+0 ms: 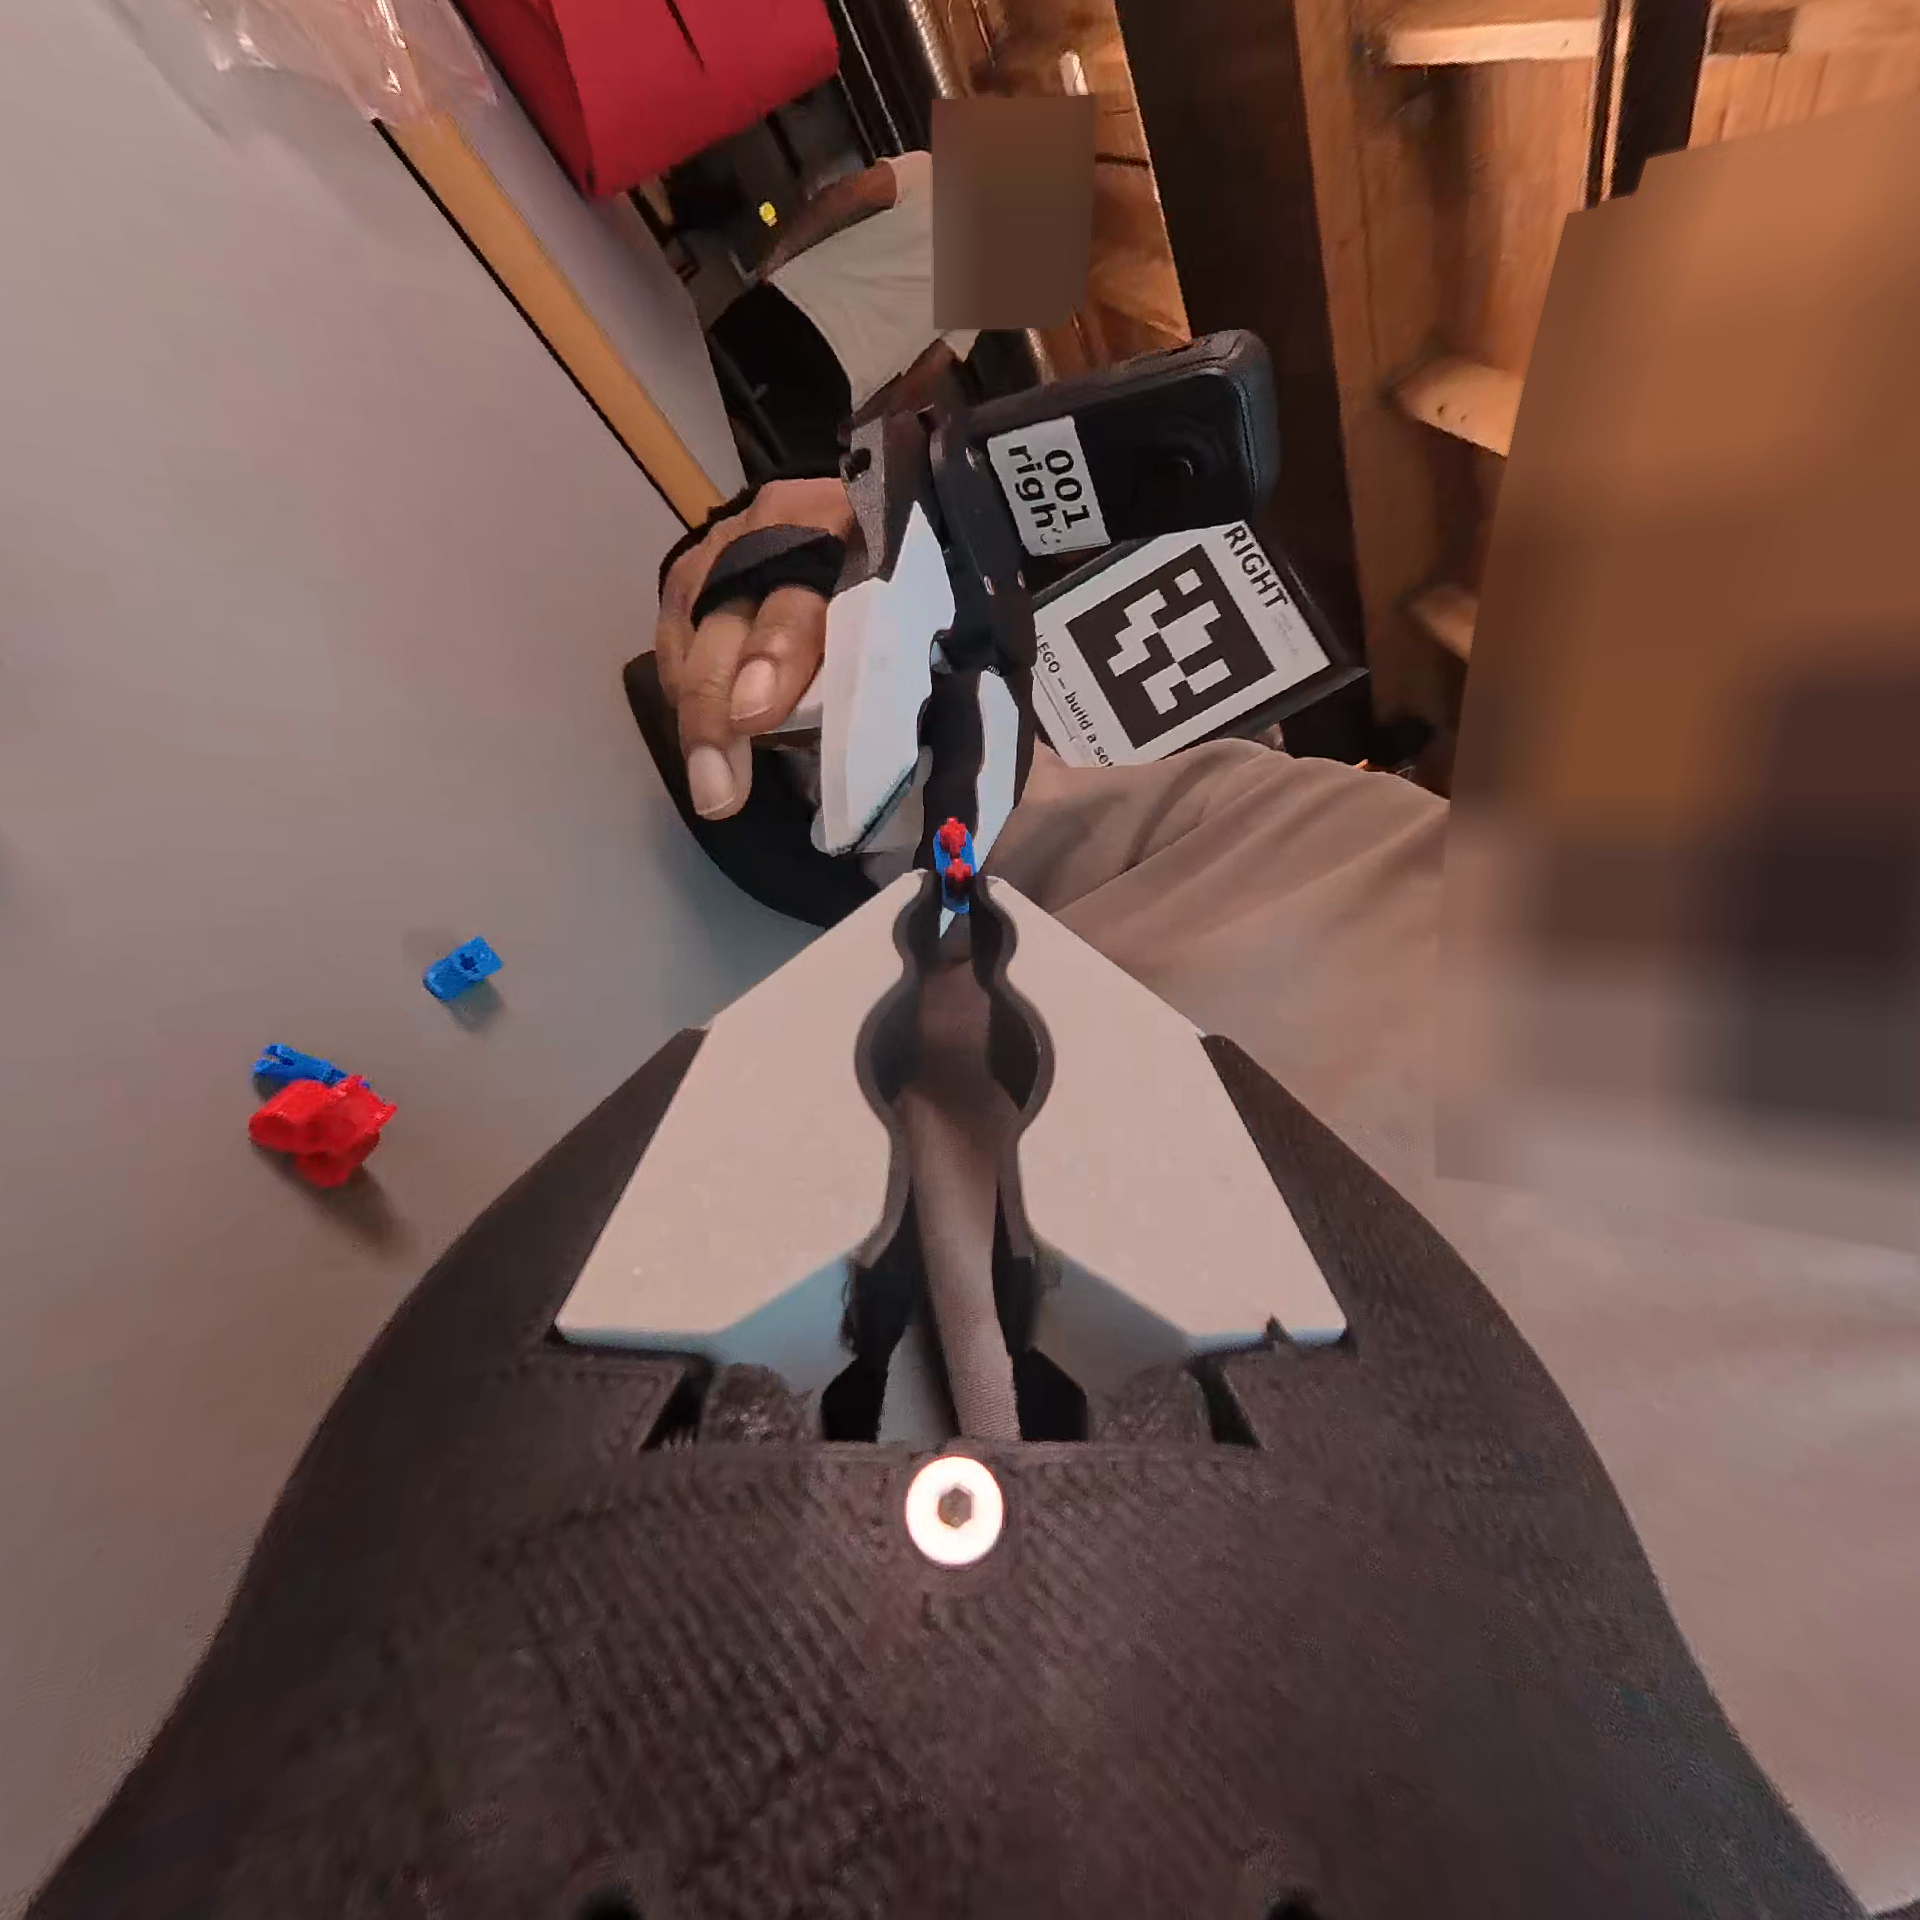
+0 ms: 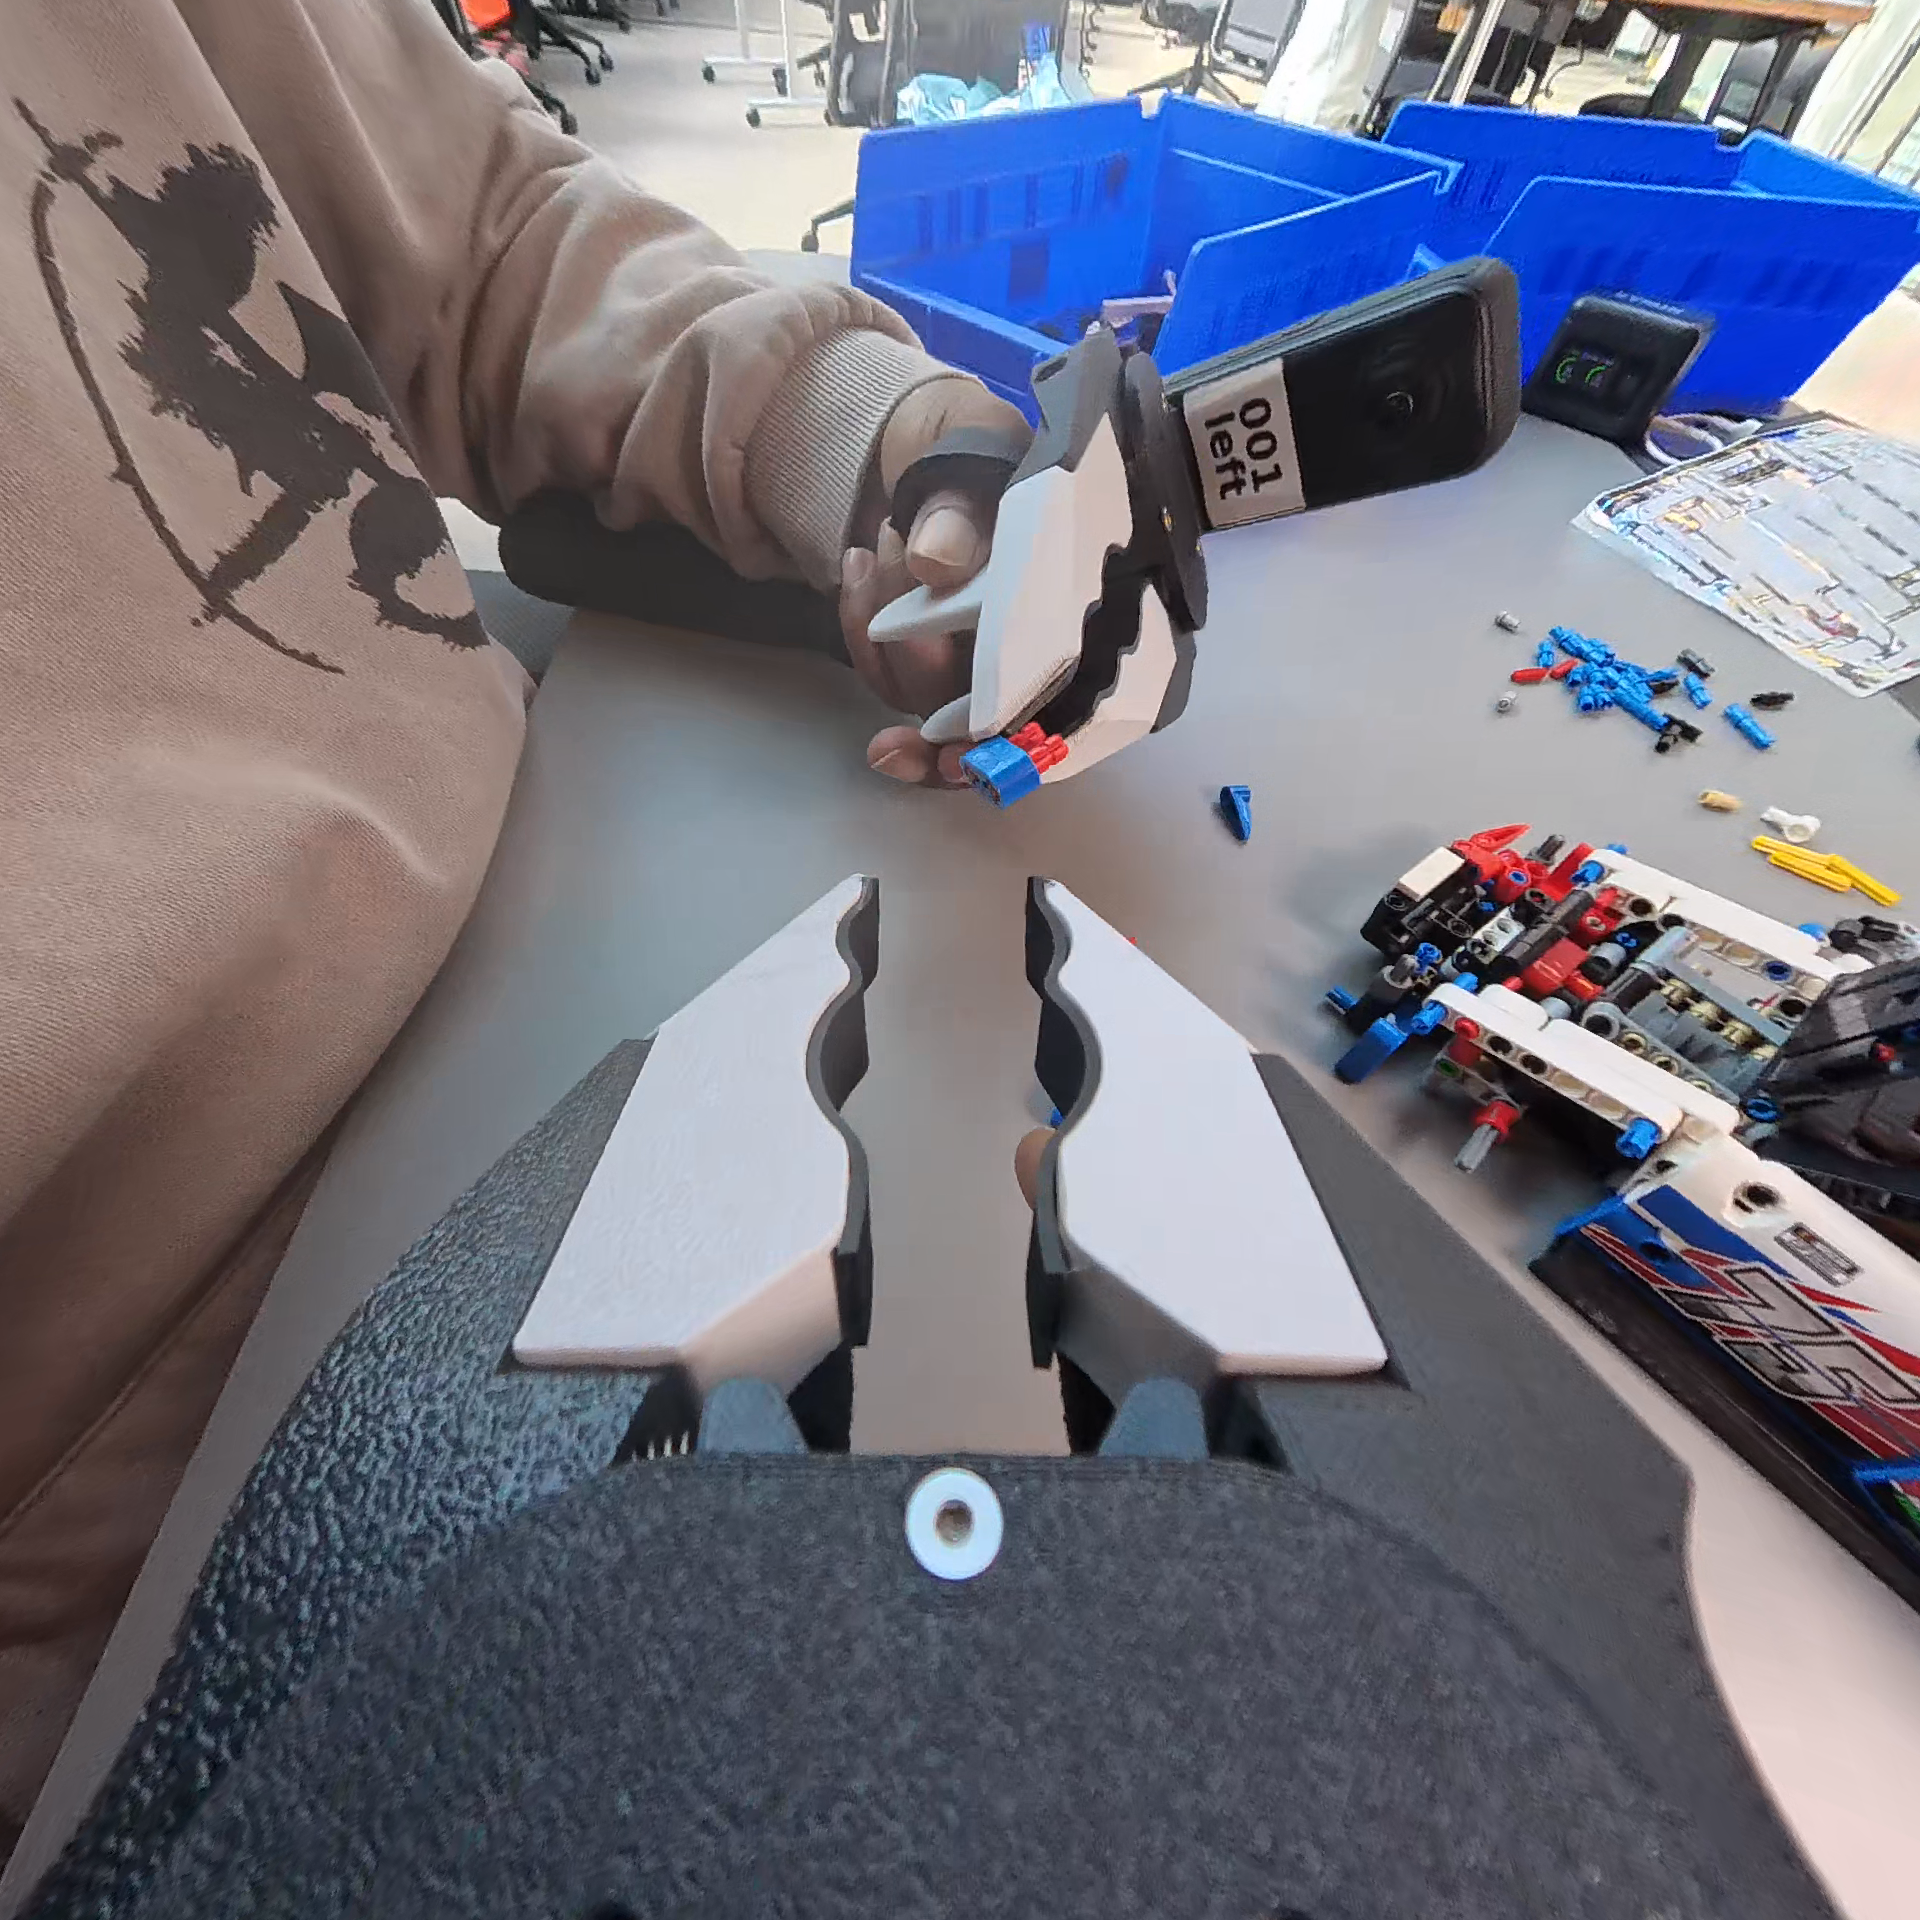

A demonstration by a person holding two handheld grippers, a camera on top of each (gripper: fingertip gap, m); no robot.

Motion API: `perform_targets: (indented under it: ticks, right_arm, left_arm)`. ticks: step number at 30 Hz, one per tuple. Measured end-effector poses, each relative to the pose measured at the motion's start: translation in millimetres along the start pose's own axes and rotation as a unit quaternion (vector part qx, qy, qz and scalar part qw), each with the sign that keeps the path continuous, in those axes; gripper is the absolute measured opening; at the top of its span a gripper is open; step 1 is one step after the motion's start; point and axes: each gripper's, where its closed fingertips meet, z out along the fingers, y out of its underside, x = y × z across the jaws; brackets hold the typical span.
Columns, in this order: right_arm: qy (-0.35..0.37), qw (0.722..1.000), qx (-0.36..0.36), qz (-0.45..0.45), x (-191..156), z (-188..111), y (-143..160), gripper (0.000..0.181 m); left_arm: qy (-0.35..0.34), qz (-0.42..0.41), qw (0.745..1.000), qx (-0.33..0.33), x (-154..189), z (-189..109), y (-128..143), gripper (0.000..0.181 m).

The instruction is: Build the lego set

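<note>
My left gripper (image 1: 953,891) is shut on a small blue-and-red pin assembly (image 1: 953,868) and holds it above the grey table (image 1: 260,623). In the right wrist view the left gripper (image 2: 1029,736) shows pinching that assembly (image 2: 1006,767) at its tips. My right gripper (image 2: 951,894) is open and empty, pointing at the assembly from a short way off; it also shows in the left wrist view (image 1: 920,821). A partly built Lego car (image 2: 1610,1018) lies on the table to the right.
Loose blue piece (image 1: 462,968) and red-and-blue pieces (image 1: 322,1127) lie to the left. A pile of blue pins (image 2: 1621,681), a blue piece (image 2: 1234,812), yellow pieces (image 2: 1808,862), a plastic bag (image 2: 1766,540) and blue bins (image 2: 1247,229) sit to the right and behind. A person's beige sleeve (image 2: 623,364) is on the left. Left and right tips are no more than a few centimetres apart. About 15 cm separates my right fingertips from the partly built Lego car (image 2: 1610,1018).
</note>
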Motion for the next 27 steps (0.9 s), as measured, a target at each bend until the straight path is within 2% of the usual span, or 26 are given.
perform_targets:
  ticks: [3, 7, 8, 10, 12, 14, 16, 19, 24, 27]
  right_arm:
    - [-0.004, 1.0, 0.002, 0.004, -1, 1, 1, 0.024]
    - [-0.002, 1.0, -0.006, 0.01, 0, 2, 7, 0.021]
    - [0.006, 1.0, -0.02, 0.012, 3, 2, 11, 0.019]
    - [0.026, 0.997, -0.063, 0.018, 12, 0, 25, 0.014]
    - [0.048, 0.991, -0.118, 0.032, 22, -4, 44, 0.012]
    - [0.056, 0.985, -0.156, 0.041, 27, -4, 57, 0.011]
    - [0.056, 0.981, -0.181, 0.046, 28, 1, 64, 0.012]
    - [0.061, 0.973, -0.218, 0.041, 31, 10, 72, 0.012]
    - [0.054, 0.966, -0.249, 0.046, 32, 20, 77, 0.013]
    - [0.053, 0.964, -0.259, 0.041, 32, 24, 79, 0.012]
  left_arm:
    - [0.018, -0.019, 1.0, 0.009, 3, 2, -1, 0.003]
    - [0.007, -0.021, 1.0, 0.005, -2, 3, 1, 0.003]
    - [-0.013, -0.009, 1.0, -0.003, -7, 3, 3, 0.003]
    - [-0.109, 0.064, 0.991, -0.053, -28, 0, 14, 0.003]
    - [-0.219, 0.172, 0.952, -0.128, -50, -8, 26, 0.004]
    - [-0.292, 0.264, 0.9, -0.188, -64, -14, 32, 0.004]
    - [-0.326, 0.325, 0.858, -0.229, -70, -14, 38, 0.004]
    - [-0.354, 0.375, 0.812, -0.272, -80, -17, 47, 0.004]
    - [-0.369, 0.399, 0.789, -0.288, -86, -21, 49, 0.009]
    - [-0.367, 0.4, 0.789, -0.287, -86, -23, 49, 0.015]
